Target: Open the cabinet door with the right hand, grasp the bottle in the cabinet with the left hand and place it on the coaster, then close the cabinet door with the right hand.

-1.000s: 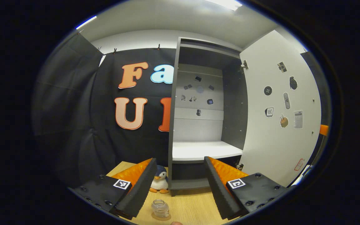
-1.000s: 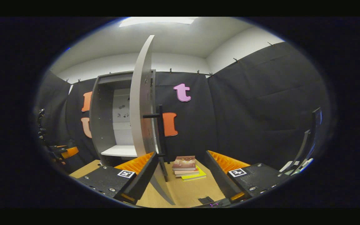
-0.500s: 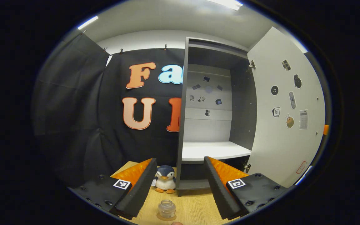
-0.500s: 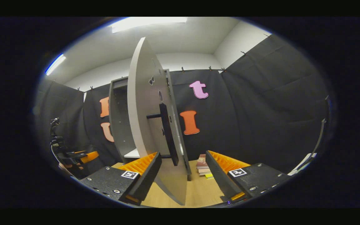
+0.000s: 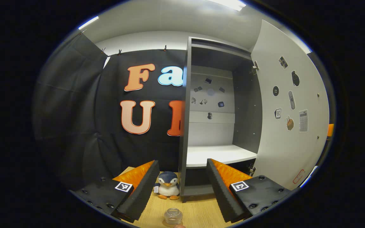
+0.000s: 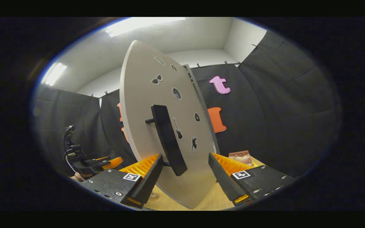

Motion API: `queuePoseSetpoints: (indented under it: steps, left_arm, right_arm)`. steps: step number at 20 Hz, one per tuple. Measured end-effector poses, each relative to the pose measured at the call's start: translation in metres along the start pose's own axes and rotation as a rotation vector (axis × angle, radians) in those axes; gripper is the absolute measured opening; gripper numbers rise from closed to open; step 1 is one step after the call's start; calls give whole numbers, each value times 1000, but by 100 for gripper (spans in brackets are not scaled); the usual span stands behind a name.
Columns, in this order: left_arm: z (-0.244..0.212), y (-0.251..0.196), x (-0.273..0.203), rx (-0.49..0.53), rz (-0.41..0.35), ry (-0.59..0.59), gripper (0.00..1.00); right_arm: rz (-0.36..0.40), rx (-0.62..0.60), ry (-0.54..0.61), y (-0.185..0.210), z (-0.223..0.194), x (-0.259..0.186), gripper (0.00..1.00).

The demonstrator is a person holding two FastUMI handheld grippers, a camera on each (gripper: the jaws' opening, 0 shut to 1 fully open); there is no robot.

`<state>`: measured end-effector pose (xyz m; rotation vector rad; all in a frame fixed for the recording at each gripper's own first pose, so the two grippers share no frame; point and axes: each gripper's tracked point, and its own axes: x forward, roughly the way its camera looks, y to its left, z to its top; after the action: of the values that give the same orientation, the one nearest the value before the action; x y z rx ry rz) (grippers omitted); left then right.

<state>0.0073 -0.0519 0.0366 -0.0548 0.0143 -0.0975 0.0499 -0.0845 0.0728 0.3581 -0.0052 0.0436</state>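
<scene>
Black cloth lines the booth behind a tall grey cabinet [image 5: 214,126] that stands on a wooden table [image 5: 198,209], its white door [image 5: 288,126] swung partway out and the shelf inside bare. In the left gripper view the left gripper [image 5: 179,186] hangs over the table with its jaws wide apart and nothing between them; the small clear bottle [image 5: 173,216] stands on the table just below them, at the bottom edge of the picture, near a toy penguin [image 5: 168,186]. Whether a coaster lies under the bottle I cannot tell, since that part is cut off. In the right gripper view the right gripper [image 6: 184,169] faces the outer side of the door, jaws apart on either side of the dark bar handle [image 6: 166,139]; whether either finger touches the handle is hard to judge. My main worry is the closing push: if the gripper presses off the handle or on its lower tip, it could slip and let the door swing hard, shaking the cabinet and table. The left gripper sits near the cabinet front, so a swinging door might also clip it if it is in the door's path. A stack of books [image 6: 241,155] is partly hidden behind the right gripper's finger, and the far gripper at the left edge of that view is too dim to read.
</scene>
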Motion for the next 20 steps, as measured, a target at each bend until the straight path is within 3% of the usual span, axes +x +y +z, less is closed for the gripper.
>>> queuePoseSetpoints:
  steps: [3, 7, 9, 11, 14, 20]
  left_arm:
    - [-1, 18, 9, 1, 15, 7, 97]
    - [-3, 35, 23, -6, 26, 9, 97]
    - [-4, 41, 29, -14, 28, 11, 94]
    - [-8, 47, 36, -20, 28, 14, 94]
    - [-11, 59, 47, -27, 35, 16, 97]
    - [-18, 92, 61, -30, 60, 14, 97]
  right_arm:
    - [-12, -28, 5, 9, 1, 30, 89]
    - [35, -39, 17, 40, -11, 51, 89]
    - [39, -108, 6, 54, -10, 65, 90]
    - [35, -212, -4, 76, -12, 76, 100]
    - [24, -332, -16, 108, -16, 98, 96]
    - [20, -175, 30, 122, -37, 140, 96]
